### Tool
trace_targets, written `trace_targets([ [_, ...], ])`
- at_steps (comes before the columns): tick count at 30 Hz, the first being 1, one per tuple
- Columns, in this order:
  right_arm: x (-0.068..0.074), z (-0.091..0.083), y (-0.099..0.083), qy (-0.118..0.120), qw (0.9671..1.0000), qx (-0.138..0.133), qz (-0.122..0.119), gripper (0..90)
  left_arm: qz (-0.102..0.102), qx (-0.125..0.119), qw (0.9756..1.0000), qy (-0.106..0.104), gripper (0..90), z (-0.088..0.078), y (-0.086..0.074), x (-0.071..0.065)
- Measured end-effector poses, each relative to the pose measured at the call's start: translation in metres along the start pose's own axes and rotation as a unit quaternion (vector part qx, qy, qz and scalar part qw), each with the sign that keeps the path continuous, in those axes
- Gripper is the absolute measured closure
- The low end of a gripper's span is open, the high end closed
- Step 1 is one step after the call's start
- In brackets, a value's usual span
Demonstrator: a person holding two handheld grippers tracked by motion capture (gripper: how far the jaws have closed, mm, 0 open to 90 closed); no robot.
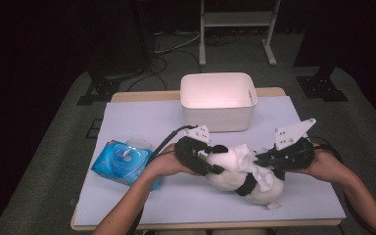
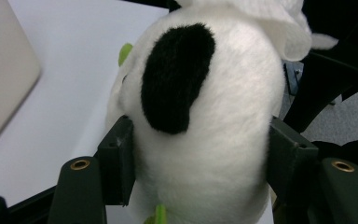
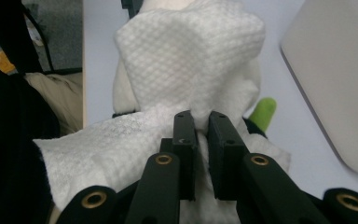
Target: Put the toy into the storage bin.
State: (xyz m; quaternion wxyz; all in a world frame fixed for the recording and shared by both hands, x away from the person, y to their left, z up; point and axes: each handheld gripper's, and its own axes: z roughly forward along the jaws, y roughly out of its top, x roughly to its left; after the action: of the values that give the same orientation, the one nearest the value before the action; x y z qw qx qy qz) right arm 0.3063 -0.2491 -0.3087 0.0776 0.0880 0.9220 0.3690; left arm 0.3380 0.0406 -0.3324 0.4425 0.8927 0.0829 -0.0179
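No writing, brand, number or sign can be read anywhere; the print on the blue wipes pack [image 1: 122, 162] is too blurred to make out.

Plush [image 2: 205, 140], white with black patch, centre frame, wedged between left tool [image 2: 198, 161] pads; both pads press its sides. White surface [image 2: 70, 84] at left. Wipe [image 2: 289, 23] draped upper right.

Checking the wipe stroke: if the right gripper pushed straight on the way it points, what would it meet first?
Probably the white wipe pinched in the right gripper, and right behind it the plush panda it drapes over; depth is hard to judge.
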Motion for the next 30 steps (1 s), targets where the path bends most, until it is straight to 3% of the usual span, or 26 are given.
trace_targets([
  [3, -0.002, 0.003, 0.007, 0.003, 1.0, -0.003, -0.004, 81.1, 0.01, 0.016, 0.9998, 0.01, 36.5, -0.009, 0.008, -0.002],
  [11, -0.005, 0.007, 0.023, 0.011, 0.9994, -0.03, -0.01, 81.1, 0.012, 0.033, 0.9989, 0.03, 36.4, -0.029, 0.015, -0.006],
  [18, -0.005, 0.024, 0.003, 0.025, 0.9996, -0.015, 0.008, 81.7, 0.009, 0.032, 0.9992, 0.022, 27.9, -0.022, 0.007, -0.006],
  [22, -0.003, 0.022, -0.004, 0.02, 0.9996, -0.014, 0.012, 81.7, 0.014, 0.017, 0.9995, 0.022, 17.9, -0.019, 0.007, -0.004],
  [30, -0.002, 0.019, -0.008, 0.02, 0.9997, -0.008, 0.01, 81.7, 0.016, 0.009, 0.9997, 0.015, 13.8, -0.017, 0.005, -0.002],
])
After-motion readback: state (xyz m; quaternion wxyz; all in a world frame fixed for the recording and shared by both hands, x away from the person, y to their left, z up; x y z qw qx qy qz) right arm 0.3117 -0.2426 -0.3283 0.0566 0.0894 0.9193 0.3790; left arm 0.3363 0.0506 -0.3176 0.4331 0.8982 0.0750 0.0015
